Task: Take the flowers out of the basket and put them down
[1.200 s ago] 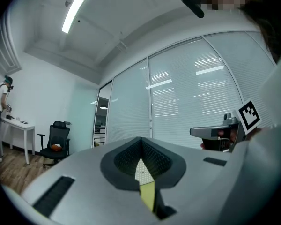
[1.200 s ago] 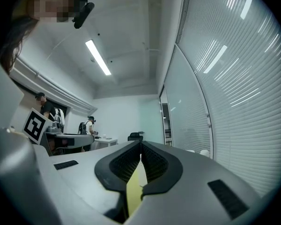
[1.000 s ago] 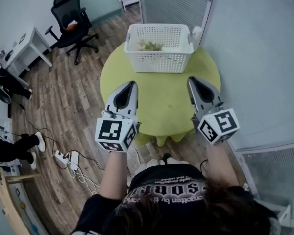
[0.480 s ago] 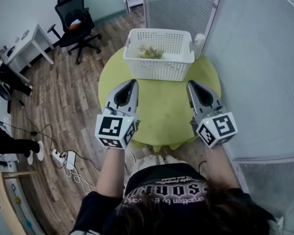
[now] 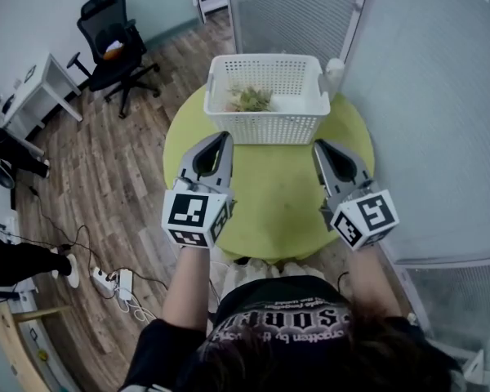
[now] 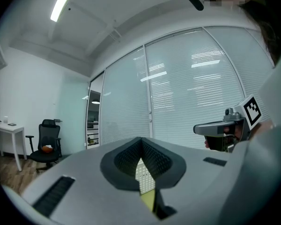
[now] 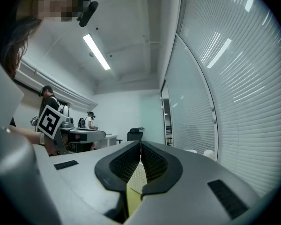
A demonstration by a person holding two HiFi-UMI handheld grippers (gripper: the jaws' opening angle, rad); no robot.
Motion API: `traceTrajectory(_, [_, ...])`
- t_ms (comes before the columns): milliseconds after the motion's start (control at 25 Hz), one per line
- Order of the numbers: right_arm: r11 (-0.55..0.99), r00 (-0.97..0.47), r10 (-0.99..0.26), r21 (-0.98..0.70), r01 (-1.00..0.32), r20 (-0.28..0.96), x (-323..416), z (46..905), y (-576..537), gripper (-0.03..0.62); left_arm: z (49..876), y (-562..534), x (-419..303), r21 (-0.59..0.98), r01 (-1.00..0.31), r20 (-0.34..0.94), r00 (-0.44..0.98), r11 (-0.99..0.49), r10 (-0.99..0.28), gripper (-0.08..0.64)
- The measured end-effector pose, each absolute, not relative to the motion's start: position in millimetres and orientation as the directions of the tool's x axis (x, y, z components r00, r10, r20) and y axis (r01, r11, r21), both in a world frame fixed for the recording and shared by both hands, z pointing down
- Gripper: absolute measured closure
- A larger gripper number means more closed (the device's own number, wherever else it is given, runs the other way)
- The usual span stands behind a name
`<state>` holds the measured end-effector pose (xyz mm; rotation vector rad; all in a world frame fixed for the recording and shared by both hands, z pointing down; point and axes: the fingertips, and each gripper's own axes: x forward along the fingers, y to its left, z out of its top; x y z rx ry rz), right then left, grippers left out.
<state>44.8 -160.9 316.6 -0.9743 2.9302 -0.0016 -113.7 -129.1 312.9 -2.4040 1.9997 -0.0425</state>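
Note:
A white plastic basket (image 5: 267, 126) stands at the far side of a round green table (image 5: 269, 194). A small bunch of greenish flowers (image 5: 248, 99) lies inside it, toward its left. My left gripper (image 5: 224, 135) is shut and empty, its tip just short of the basket's near left wall. My right gripper (image 5: 317, 144) is also shut and empty, near the basket's right front corner. Through the closed jaws of the left gripper (image 6: 140, 142) and the right gripper (image 7: 140, 146) only a sliver of basket mesh and green table shows.
A white cup (image 5: 335, 67) sits behind the basket's right corner. Frosted glass walls (image 5: 433, 113) close the right side. On the wooden floor to the left are a black office chair (image 5: 110, 51), a white desk (image 5: 33, 96), and a power strip with cables (image 5: 114, 280).
Both grippers have moved forward over the table toward the basket, which now sits closer to their tips. Both stayed shut.

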Motion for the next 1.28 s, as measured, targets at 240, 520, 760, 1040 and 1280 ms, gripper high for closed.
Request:
traceTrajectory(240, [0.763,-0.762,-0.646,-0.016,-0.646,-0.047,15,313,-186,0.563,311,-166,-138,-0.023,-0.964,0.02,0.263,-0.263,-0.965,0.557])
traceTrajectory(520, [0.725,-0.724,-0.689,-0.042,-0.687,-0.039,-18,316,-211,0.563,310,-201,-165,-0.032,-0.942,0.029,0.332,-0.333,-0.943,0.557])
traceTrajectory(760, [0.687,-0.685,-0.727,-0.052,-0.725,-0.048,-32,316,-229,0.563,310,-230,-177,-0.045,-0.914,0.04,0.401,-0.403,-0.915,0.557])
traceTrajectory(1040, [0.644,-0.643,-0.765,-0.041,-0.764,-0.047,-33,310,-237,0.563,299,-259,-168,-0.069,-0.86,0.056,0.503,-0.506,-0.863,0.557])
traceTrajectory(1280, [0.629,-0.628,-0.777,-0.033,-0.777,-0.036,-18,312,-259,0.563,301,-288,-156,-0.064,-0.853,0.066,0.514,-0.517,-0.855,0.557])
